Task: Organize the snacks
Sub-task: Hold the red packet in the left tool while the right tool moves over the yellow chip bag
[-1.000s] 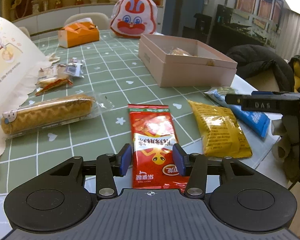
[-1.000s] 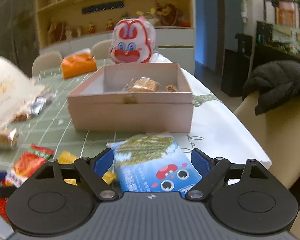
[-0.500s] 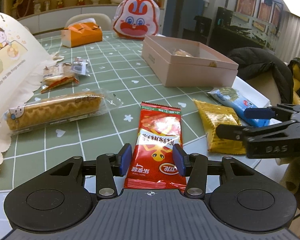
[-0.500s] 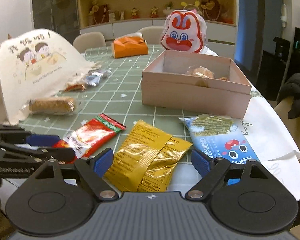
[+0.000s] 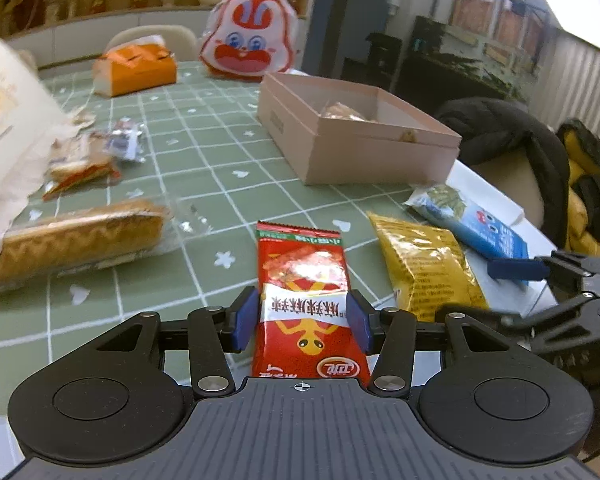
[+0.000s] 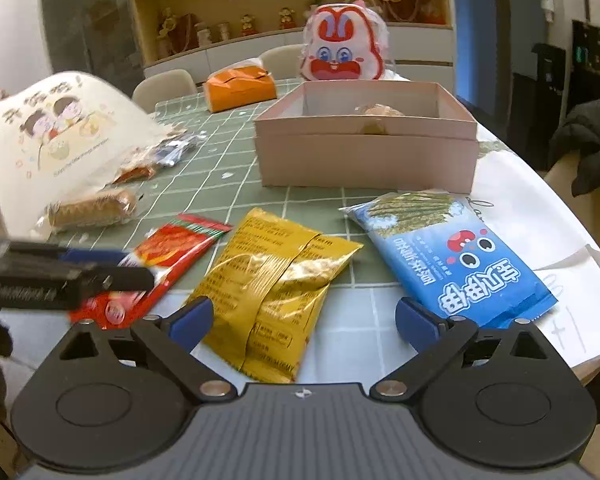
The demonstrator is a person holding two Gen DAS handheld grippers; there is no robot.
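A red snack packet point(image 5: 304, 272) lies on the green checked tablecloth point(image 5: 204, 168), and my left gripper point(image 5: 302, 320) is shut on it, pads against its two long edges. Beside it are a yellow packet point(image 6: 276, 280) and a blue seaweed packet point(image 6: 452, 256). My right gripper point(image 6: 304, 320) hovers low over the yellow packet's near end. Its jaws are opening wide and the pads touch nothing. The pink open box point(image 6: 364, 160) stands behind the packets with a wrapped pastry inside. Each gripper shows in the other's view: the right gripper point(image 5: 488, 292), the left gripper point(image 6: 116, 268).
A wrapped bread roll point(image 5: 72, 240), small packets point(image 5: 84, 164) and a white cartoon paper bag point(image 6: 60, 140) lie at the left. An orange tissue box point(image 5: 136, 66) and a rabbit bag point(image 5: 246, 40) stand at the back. A chair with a dark jacket point(image 5: 508, 140) is beyond the table's right edge.
My right gripper swung left from over the blue packet to over the yellow one, and its jaws spread wider. The left gripper stayed on the red packet.
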